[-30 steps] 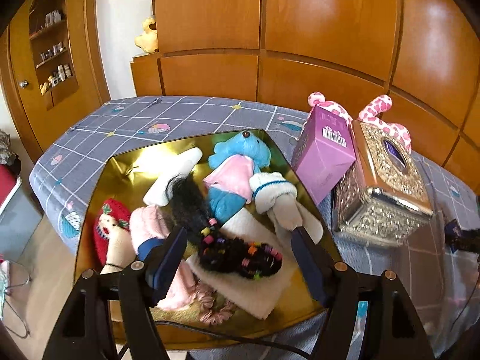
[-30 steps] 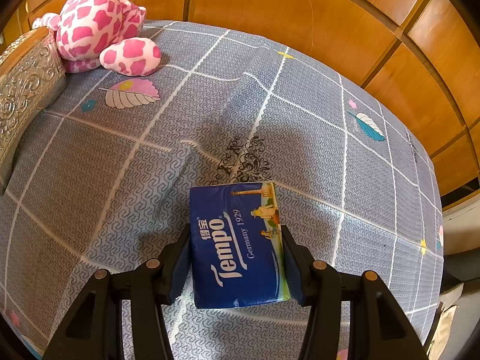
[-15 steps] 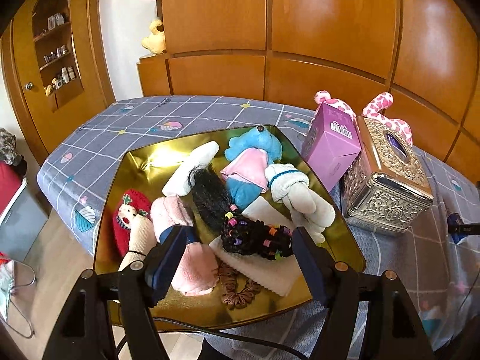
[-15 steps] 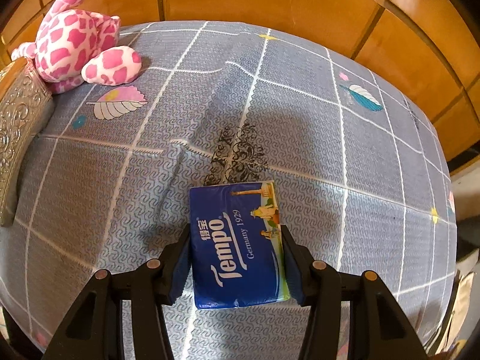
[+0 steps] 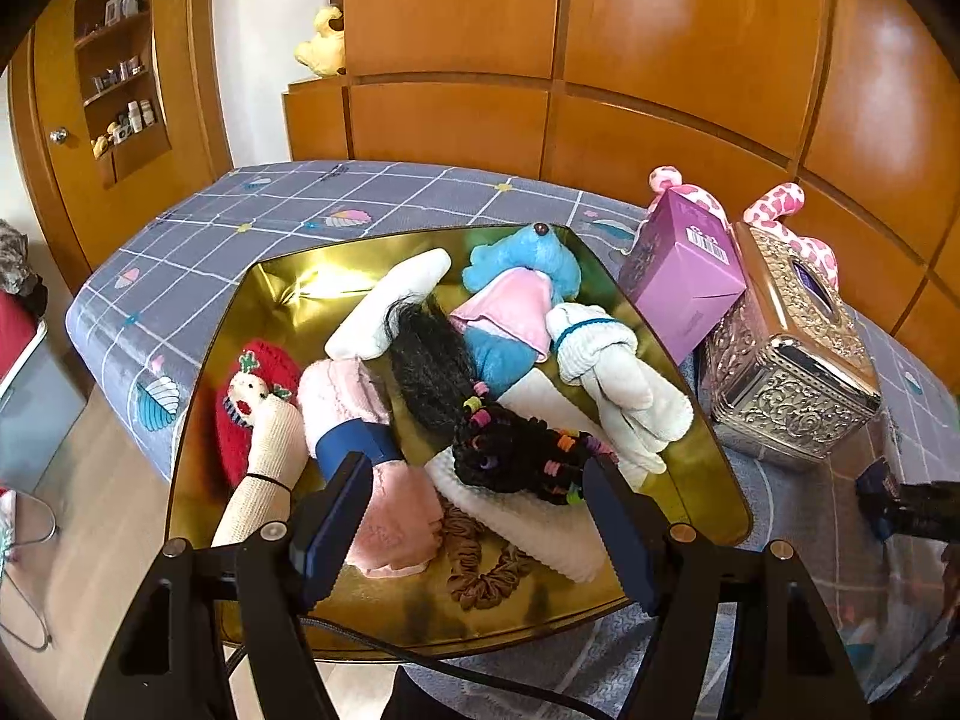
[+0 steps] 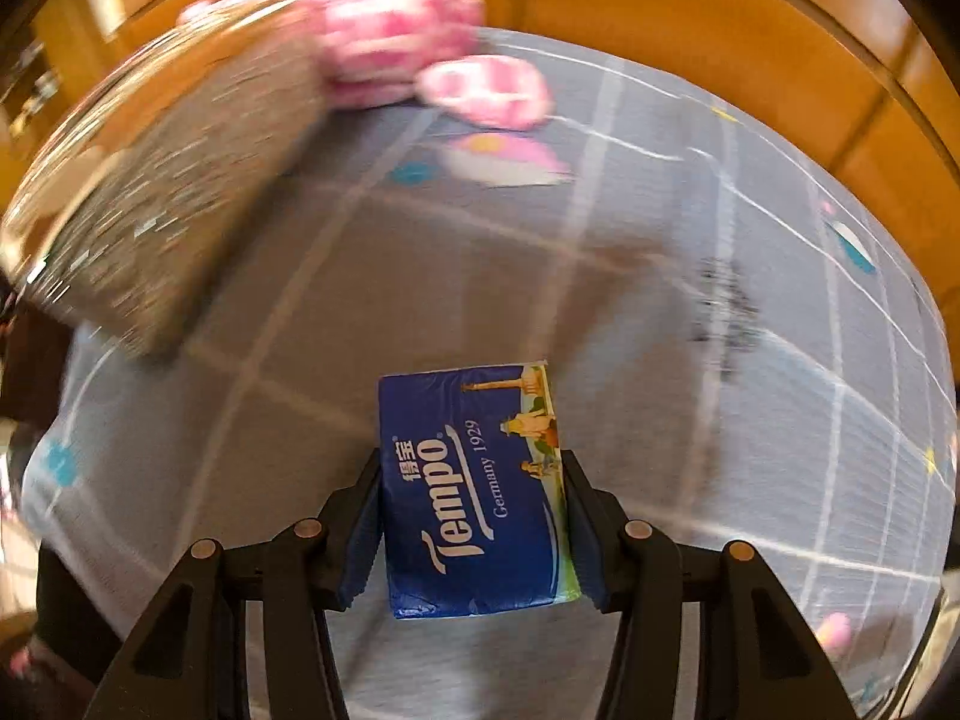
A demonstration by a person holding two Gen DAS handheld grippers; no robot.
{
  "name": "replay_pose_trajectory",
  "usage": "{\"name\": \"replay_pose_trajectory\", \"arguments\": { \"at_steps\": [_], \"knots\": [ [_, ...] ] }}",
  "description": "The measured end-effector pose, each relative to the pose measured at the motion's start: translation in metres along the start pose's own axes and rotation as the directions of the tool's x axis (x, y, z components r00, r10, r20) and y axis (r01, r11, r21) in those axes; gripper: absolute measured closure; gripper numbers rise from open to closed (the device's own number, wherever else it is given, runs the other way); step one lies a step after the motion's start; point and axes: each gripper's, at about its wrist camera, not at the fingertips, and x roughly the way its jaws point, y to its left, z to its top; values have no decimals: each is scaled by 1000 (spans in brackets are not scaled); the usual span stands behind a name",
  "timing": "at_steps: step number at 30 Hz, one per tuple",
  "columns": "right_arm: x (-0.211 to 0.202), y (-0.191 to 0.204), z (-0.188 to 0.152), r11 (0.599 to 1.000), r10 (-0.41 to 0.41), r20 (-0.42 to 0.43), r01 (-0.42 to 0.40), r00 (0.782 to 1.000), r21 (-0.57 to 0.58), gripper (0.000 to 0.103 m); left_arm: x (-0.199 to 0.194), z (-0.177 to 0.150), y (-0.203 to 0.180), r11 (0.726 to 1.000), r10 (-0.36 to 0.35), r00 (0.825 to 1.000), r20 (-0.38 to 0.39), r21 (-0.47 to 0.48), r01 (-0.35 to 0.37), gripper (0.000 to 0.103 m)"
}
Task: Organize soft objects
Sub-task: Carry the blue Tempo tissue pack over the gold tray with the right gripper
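My right gripper (image 6: 474,480) is shut on a blue Tempo tissue pack (image 6: 474,486) and holds it above the grey checked tablecloth (image 6: 660,276). It also shows at the right edge of the left wrist view (image 5: 900,504). My left gripper (image 5: 480,498) is open and empty, hovering over the near part of a gold tray (image 5: 282,282). The tray holds a blue plush toy (image 5: 516,300), white socks (image 5: 618,372), a black beaded wig (image 5: 510,444), pink cloth (image 5: 360,408), a red doll hat (image 5: 252,396), a white towel (image 5: 540,528) and a brown scrunchie (image 5: 486,576).
A purple box (image 5: 684,276) and an ornate silver tissue box (image 5: 792,360) stand right of the tray, with a pink spotted plush (image 6: 396,30) behind them. The silver box (image 6: 156,192) looms blurred at the left in the right wrist view. Wooden cabinets (image 5: 540,60) back the table.
My right gripper has swung left with the tissue pack, bringing the silver box and pink plush closer in a blurred view. My left gripper has pulled back and up from the tray.
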Motion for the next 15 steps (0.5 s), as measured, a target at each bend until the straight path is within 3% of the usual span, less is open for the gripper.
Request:
{"name": "replay_pose_trajectory", "arguments": {
  "at_steps": [8, 15],
  "knots": [
    [-8, 18, -4, 993, 100, 52, -103, 994, 51, 50, -3, 4, 4, 1000, -5, 1000, 9, -8, 5, 30],
    [-13, 46, -15, 985, 175, 62, -174, 983, -12, 50, -2, 0, 3, 1000, -3, 1000, -4, 7, 3, 30]
  ]
}}
